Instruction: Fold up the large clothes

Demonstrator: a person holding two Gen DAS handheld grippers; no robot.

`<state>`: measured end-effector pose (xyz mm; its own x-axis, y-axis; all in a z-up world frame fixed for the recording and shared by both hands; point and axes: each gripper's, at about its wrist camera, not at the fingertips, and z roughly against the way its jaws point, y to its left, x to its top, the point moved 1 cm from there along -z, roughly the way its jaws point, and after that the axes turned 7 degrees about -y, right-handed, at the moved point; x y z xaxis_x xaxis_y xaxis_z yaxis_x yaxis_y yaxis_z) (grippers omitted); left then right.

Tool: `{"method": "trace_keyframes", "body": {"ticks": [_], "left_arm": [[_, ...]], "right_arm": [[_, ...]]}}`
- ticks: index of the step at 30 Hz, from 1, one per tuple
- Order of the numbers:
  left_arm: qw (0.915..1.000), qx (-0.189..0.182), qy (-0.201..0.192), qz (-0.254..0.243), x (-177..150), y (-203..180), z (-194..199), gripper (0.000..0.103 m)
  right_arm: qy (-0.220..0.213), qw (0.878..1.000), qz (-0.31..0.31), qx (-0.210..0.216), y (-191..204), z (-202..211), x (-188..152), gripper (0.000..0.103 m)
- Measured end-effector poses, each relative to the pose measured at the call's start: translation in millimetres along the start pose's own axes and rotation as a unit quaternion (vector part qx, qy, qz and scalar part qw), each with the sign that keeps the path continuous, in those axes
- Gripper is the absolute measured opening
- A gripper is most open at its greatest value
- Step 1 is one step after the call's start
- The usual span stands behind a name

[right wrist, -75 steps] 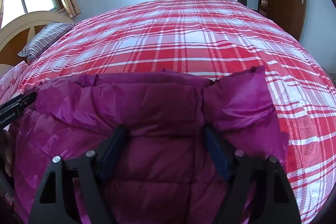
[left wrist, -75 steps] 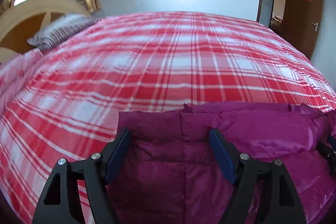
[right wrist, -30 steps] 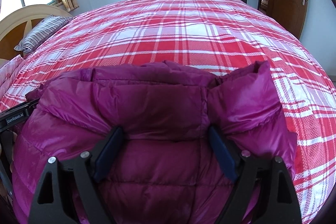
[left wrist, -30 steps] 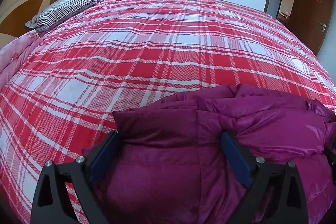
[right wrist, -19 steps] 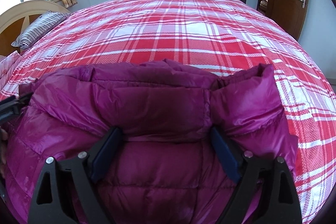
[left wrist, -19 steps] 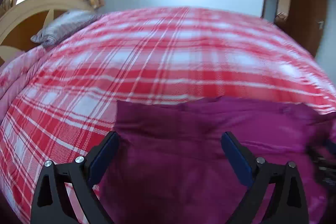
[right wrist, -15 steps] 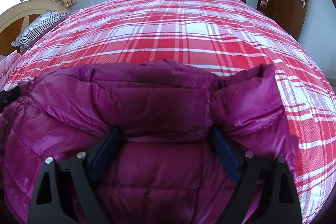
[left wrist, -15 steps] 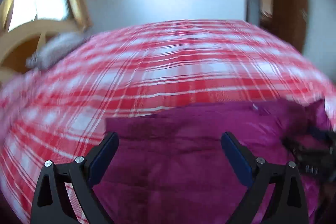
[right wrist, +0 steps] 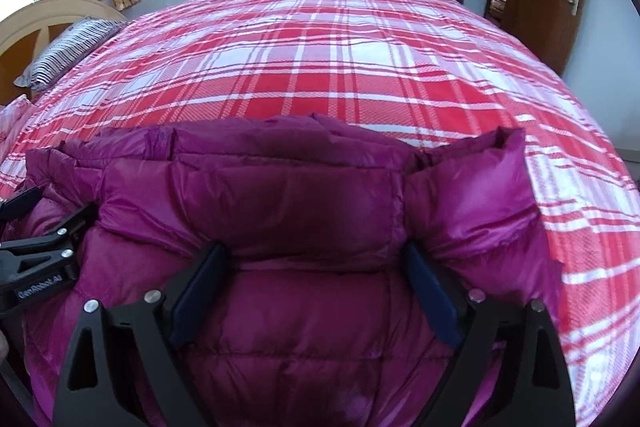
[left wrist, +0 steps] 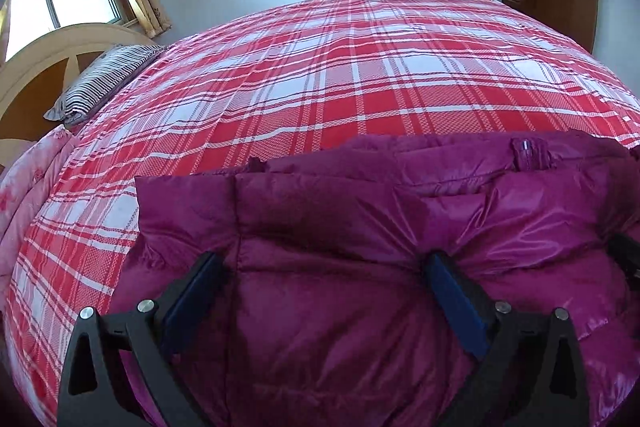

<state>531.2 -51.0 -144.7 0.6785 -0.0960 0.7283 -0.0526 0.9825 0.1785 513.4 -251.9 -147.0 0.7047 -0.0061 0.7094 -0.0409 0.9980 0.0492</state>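
Here both grippers level, fingers (left wrist: 208, 267) spread, pressing purple jacket (right wrist: 288, 203).

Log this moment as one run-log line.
stage: folding | magenta down jacket on plaid bedspread | left claw open | right claw open

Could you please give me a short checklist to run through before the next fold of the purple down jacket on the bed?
1. Left gripper jaws spread wide over the purple down jacket, not clamped: ok if a fresh grasp is planned.
2. Right gripper likewise open with padding bulging between its fingers: ok.
3. Grippers apart from each other, the left one visible at the right view's edge: ok.
4. Jacket lying fully on the plaid bedspread: cannot tell, its near part is out of view.
5. Bedspread beyond the jacket bare for the fold: ok.
6. Striped pillow well away from the jacket: ok.
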Motion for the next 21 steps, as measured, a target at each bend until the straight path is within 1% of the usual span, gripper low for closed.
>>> {"method": "trace_keyframes", "body": {"ticks": [2, 3, 4, 6, 8, 12, 15, 21], "left_arm": [[1.0000, -0.003, 0.000, 0.004, -1.0, 2.1, -1.4, 0.102], [1.0000, -0.004, 0.000, 0.006, -1.5, 2.6, -1.1, 0.102], [1.0000, -0.005, 0.000, 0.007, -1.0, 3.1, -2.1, 0.102], [0.9999, -0.006, 0.001, 0.009, -1.0, 3.6, -2.6, 0.102], [0.9999, -0.008, 0.002, 0.011, -0.7, 4.8, -2.8, 0.102], [0.9999, -0.007, 0.005, 0.011, -1.3, 5.2, -3.4, 0.102], [0.9999, -0.005, 0.005, 0.010, -1.5, 4.6, -3.6, 0.102], [0.9999, -0.006, 0.005, 0.011, -1.8, 4.3, -3.5, 0.102]], "right_arm": [[-0.017, 1.000, -0.017, 0.000, 5.0, 17.5, -2.7, 0.092], [-0.026, 0.999, -0.016, 0.013, 11.3, 26.4, -4.7, 0.092], [-0.034, 0.999, -0.009, 0.025, 19.3, 34.0, -7.9, 0.092], [-0.042, 0.999, 0.011, 0.031, 32.0, 41.6, -14.9, 0.093], [-0.037, 0.998, 0.038, 0.023, 41.6, 34.7, -23.1, 0.095], [-0.020, 0.999, 0.019, 0.030, 32.7, 15.3, -27.0, 0.100], [-0.009, 0.999, 0.029, 0.025, 35.2, 7.9, -26.4, 0.103], [-0.001, 0.999, 0.031, 0.023, 35.3, 4.1, -27.7, 0.103]]}}
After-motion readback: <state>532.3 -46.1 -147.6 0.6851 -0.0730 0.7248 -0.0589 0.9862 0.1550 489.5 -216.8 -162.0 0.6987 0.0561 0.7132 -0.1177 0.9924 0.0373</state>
